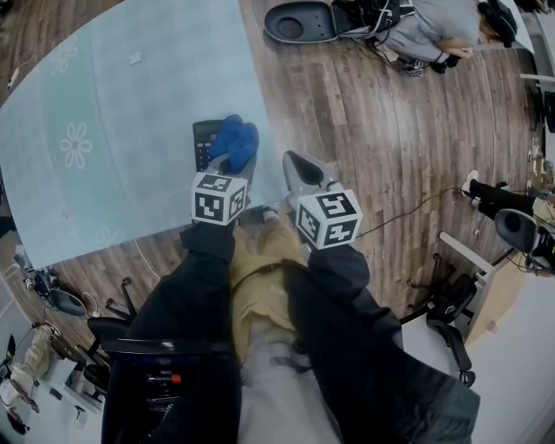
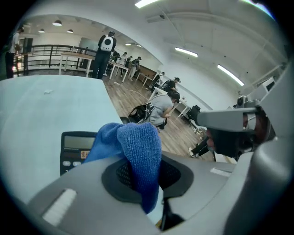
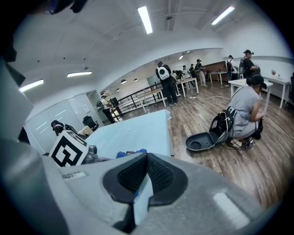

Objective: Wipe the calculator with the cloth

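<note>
A dark calculator [image 1: 205, 139] lies near the front right corner of the pale blue table [image 1: 130, 104]. A blue cloth [image 1: 236, 141] is bunched over its right part. My left gripper [image 1: 232, 166] is shut on the blue cloth [image 2: 138, 153], which hangs between its jaws just above the calculator [image 2: 74, 149]; the display and a few keys show to the left. My right gripper [image 1: 297, 166] hovers beyond the table's right edge over the floor, shut [image 3: 146, 176] with nothing in it. The right gripper view also catches the cloth [image 3: 126, 154] and the left gripper's marker cube [image 3: 69, 148].
The table's right edge [image 1: 264, 130] runs just right of the calculator. On the wood floor beyond, a person [image 1: 438, 35] crouches beside an open dark case [image 1: 299, 22]. A cable [image 1: 416, 208] crosses the floor on the right. Office chairs [image 1: 104, 329] stand near my legs.
</note>
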Tool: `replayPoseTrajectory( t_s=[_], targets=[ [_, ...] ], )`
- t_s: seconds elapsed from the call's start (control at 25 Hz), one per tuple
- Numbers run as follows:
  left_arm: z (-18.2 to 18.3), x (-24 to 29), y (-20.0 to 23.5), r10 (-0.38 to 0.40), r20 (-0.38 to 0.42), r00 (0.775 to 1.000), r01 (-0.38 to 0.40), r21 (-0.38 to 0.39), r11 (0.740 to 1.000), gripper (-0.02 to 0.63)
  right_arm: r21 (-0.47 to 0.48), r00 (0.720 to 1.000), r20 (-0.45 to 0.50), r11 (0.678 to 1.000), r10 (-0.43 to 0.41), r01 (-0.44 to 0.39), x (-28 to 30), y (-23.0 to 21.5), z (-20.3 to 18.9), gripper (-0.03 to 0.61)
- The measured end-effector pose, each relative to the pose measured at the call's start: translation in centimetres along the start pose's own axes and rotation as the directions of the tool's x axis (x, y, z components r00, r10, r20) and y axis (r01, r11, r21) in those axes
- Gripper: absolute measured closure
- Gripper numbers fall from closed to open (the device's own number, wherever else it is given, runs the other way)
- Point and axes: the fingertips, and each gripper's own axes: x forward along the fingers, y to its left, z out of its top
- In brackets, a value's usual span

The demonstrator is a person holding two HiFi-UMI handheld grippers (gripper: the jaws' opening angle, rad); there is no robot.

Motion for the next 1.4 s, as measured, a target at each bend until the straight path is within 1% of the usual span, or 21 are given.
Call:
replayPoseTrajectory(
  t_s=[0.12,0.28,0.4,0.52,0.68,0.84,0.96,1.12,1.2,1.32,1.4],
  targets=[
    [1.9,-1.5,-1.5,-0.027,0.056,0.998,0.027,0.003,1.0,0.563,-0.004,1.0,0.021,1.0,-0.001,0.001,-0.5,0.2,0.7,0.578],
    [4.9,-4.5,-2.9,-0.038,0.141,0.989,0.034,0.028,0.999,0.563,-0.017,0.997,0.071,1.0,0.002,0.0,-1.8,0.9,2.3,0.578],
    [7.5,-7.4,-3.5,-0.034,0.215,0.976,0.02,0.069,0.997,0.563,-0.04,0.991,0.132,0.999,0.01,-0.005,-3.0,2.2,4.4,0.578],
    [10.4,-10.7,-4.4,-0.021,0.29,0.957,-0.015,0.121,0.993,0.563,-0.067,0.984,0.179,0.998,0.011,0.001,-4.3,3.7,6.6,0.578],
    [14.0,-15.6,-5.7,-0.015,0.395,0.919,-0.058,0.173,0.983,0.563,-0.122,0.969,0.244,0.992,0.045,-0.015,-6.6,6.9,9.9,0.578],
    [17.5,-20.2,-6.4,0.002,0.502,0.865,-0.112,0.189,0.975,0.563,-0.154,0.946,0.317,0.988,0.064,-0.015,-8.7,9.1,13.4,0.578],
    [19.3,-23.0,-7.2,0.017,0.572,0.82,-0.163,0.206,0.965,0.563,-0.177,0.919,0.389,0.984,0.061,0.009,-10.5,10.0,16.0,0.578],
    [21.7,-25.8,-8.6,0.008,0.634,0.773,-0.202,0.235,0.951,0.563,-0.218,0.871,0.485,0.975,0.078,0.034,-12.5,11.5,19.8,0.578],
    [22.5,-26.6,-9.1,0.005,0.652,0.759,-0.216,0.244,0.945,0.563,-0.235,0.854,0.513,0.971,0.089,0.04,-13.2,12.1,21.0,0.578],
    [22.7,-28.0,-10.2,0.002,0.662,0.75,-0.224,0.252,0.941,0.563,-0.247,0.846,0.524,0.968,0.098,0.041,-14.4,13.2,21.4,0.578],
    [23.5,-28.9,-10.8,-0.008,0.68,0.733,-0.234,0.263,0.936,0.563,-0.266,0.833,0.543,0.963,0.11,0.047,-15.1,13.7,22.4,0.578]
  ],
)
